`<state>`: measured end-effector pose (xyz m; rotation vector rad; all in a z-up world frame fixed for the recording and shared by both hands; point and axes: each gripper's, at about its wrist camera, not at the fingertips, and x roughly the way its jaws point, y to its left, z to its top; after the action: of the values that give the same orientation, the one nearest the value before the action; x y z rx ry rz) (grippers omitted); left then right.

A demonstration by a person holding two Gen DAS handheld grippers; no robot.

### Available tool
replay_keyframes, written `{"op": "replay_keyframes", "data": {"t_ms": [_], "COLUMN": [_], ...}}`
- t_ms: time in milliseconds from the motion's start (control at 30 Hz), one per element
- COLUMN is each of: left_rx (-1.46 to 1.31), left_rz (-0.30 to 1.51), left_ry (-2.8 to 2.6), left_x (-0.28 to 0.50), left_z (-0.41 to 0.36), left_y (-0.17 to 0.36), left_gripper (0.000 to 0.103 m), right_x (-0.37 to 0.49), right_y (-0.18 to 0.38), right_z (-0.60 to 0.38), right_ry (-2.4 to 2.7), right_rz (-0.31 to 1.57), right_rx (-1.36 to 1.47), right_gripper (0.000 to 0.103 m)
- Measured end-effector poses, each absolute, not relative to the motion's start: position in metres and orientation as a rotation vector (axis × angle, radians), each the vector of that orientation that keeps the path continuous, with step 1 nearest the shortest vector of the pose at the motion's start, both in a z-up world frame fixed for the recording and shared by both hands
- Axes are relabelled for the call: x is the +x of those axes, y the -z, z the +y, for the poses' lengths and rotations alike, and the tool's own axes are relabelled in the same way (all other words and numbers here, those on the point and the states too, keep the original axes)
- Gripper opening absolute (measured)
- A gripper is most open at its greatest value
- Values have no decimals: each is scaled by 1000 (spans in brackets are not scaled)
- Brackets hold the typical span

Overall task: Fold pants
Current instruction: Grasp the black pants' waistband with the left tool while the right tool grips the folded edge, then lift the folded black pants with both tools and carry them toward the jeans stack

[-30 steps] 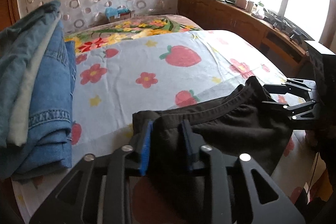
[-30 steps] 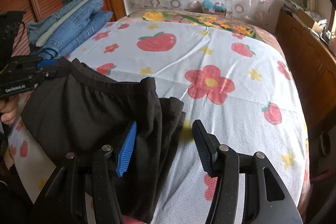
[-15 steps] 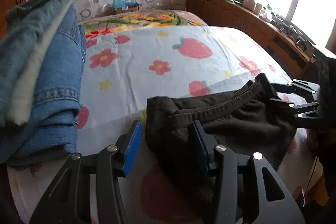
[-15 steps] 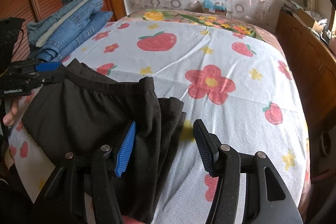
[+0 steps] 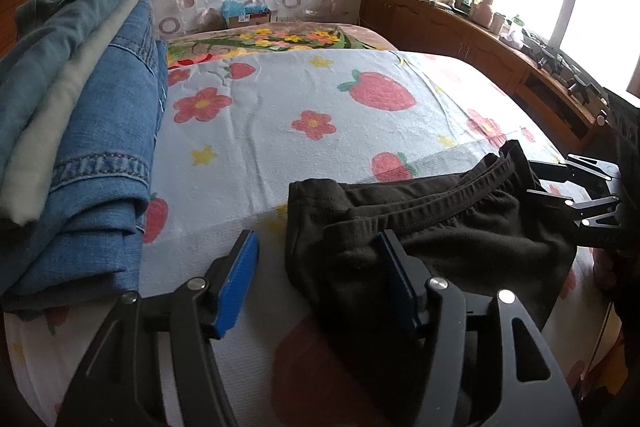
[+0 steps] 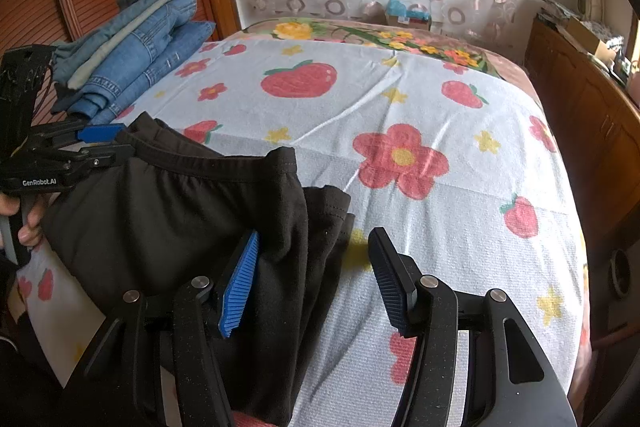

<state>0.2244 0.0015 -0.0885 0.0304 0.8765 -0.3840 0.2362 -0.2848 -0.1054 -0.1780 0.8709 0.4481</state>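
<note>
Black pants lie folded at the near edge of the bed, waistband toward the room; they also show in the right wrist view. My left gripper is open, its jaws straddling the pants' left end without holding them. It also shows in the right wrist view at the waistband corner. My right gripper is open over the pants' other end, its left finger on the cloth. It shows at the right in the left wrist view.
A stack of folded blue jeans sits at the bed's left side, also in the right wrist view. The strawberry-and-flower sheet covers the bed. A wooden cabinet runs under the window.
My left gripper opened and let go of the pants' corner, then drew back a little. The pants settled on the bed. My right gripper stayed open and nearly still.
</note>
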Motion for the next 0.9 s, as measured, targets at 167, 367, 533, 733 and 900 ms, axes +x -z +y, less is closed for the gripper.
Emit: {"op": "replay_keyframes", "data": {"t_ms": [167, 367, 533, 733, 900], "left_rx": [32, 29, 31, 40, 7], "left_rz": [877, 877, 877, 879, 905], "left_ry": [383, 385, 384, 385, 429], "left_x": [224, 223, 225, 224, 220], "left_z": [1, 0, 2, 1, 0], "left_y": [89, 89, 89, 89, 88], "left_gripper": [61, 61, 61, 61, 47], "right_x": [238, 252, 250, 247, 249], "right_y": [105, 104, 105, 102, 103], "right_z": [-283, -270, -270, -263, -264], "right_ry": [-448, -466, -469, -518, -534], "right_rz": [874, 907, 889, 895, 899], "right_rx": [-189, -204, -197, -191, -173], "right_gripper": [57, 57, 56, 29, 25]}}
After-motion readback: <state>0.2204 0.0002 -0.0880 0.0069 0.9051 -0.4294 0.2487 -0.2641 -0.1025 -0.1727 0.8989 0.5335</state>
